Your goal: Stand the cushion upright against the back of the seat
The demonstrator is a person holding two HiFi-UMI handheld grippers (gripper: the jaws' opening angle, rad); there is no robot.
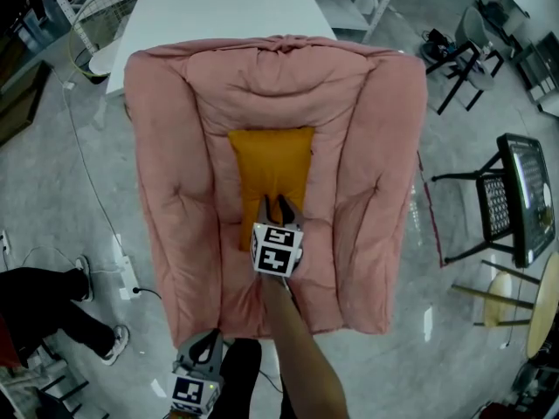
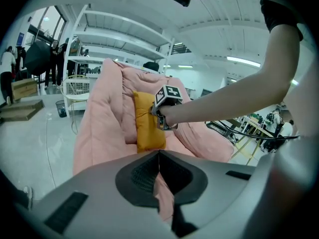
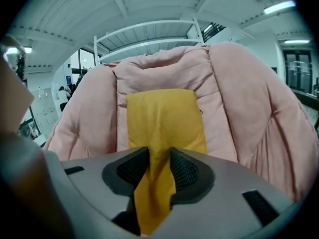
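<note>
An orange cushion (image 1: 271, 168) stands against the back of the pink padded seat (image 1: 367, 147), its lower edge on the seat pan. My right gripper (image 1: 278, 206) is at the cushion's bottom edge. In the right gripper view a fold of the cushion (image 3: 164, 118) runs between the parted pads of that gripper (image 3: 159, 166), which stand open around it. My left gripper (image 1: 203, 343) sits at the seat's front edge. Its jaws (image 2: 158, 163) are shut on a fold of the pink seat cover (image 2: 99, 128). The left gripper view also shows the cushion (image 2: 147, 123) upright from the side.
A white table (image 1: 218, 7) stands behind the seat, a wire basket (image 1: 100, 16) to its left. A black folding chair (image 1: 515, 199) is at the right. A person's legs (image 1: 52, 304) and a power strip (image 1: 127, 273) with cable lie on the floor at the left.
</note>
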